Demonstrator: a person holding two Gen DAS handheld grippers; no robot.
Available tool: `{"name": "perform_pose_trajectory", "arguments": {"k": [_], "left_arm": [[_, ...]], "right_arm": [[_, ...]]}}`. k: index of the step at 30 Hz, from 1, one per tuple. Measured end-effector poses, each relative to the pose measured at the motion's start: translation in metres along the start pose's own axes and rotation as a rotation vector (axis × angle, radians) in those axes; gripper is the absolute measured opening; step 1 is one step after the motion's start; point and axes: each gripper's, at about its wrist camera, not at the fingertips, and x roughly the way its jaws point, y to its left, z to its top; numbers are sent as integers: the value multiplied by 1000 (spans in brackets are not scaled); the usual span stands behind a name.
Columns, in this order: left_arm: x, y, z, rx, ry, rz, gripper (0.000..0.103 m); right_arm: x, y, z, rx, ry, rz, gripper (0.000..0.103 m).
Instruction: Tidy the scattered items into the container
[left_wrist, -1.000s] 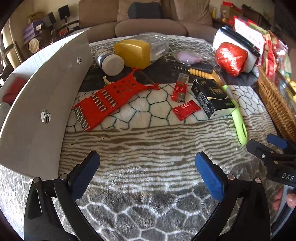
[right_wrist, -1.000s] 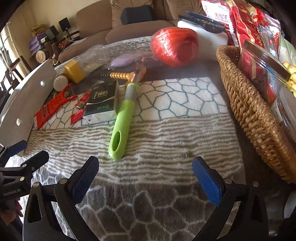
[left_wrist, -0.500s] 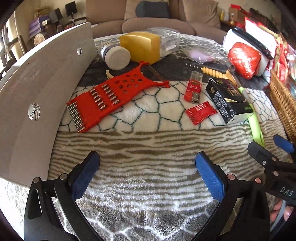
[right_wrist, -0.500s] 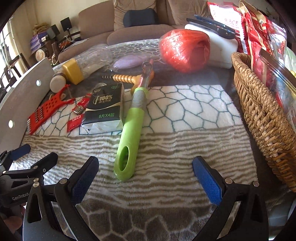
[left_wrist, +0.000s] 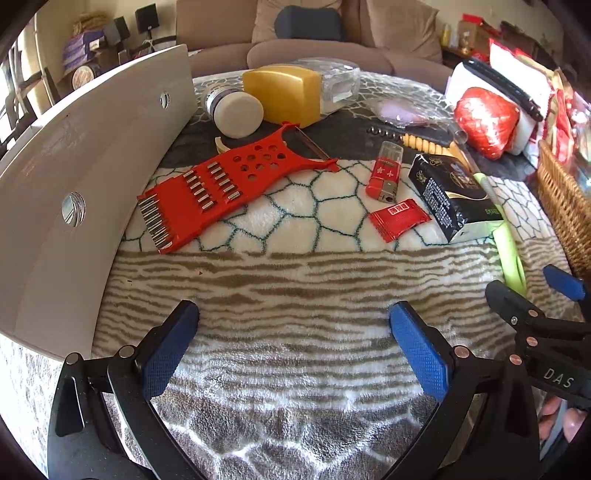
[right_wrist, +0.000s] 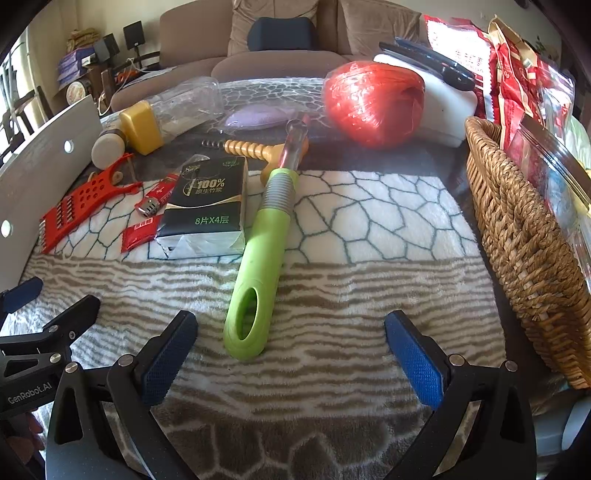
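patterned blanket (right_wrist: 369, 295) carries green-handled tool (right_wrist: 258, 266), tissue pack (right_wrist: 207, 210), red grater (left_wrist: 221, 184).

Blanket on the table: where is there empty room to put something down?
The striped band of the blanket is bare between the green handle and basket. It is crowded farther back around the grater, lighter and tissue pack.

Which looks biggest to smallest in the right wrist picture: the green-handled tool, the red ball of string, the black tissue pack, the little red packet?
1. Green-handled tool, longest, though nearest the camera.
2. Red ball of string and black tissue pack: too close to call.
3. Little red packet, clearly smallest.
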Motion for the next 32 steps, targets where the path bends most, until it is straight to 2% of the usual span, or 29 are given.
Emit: {"name": "perform_pose_trajectory", "arguments": {"k": [32], "left_arm": [[-2,-1,-1,-4,-1,1,103]], "right_arm": [[-1,0,0,-1,0,-1,103]]}}
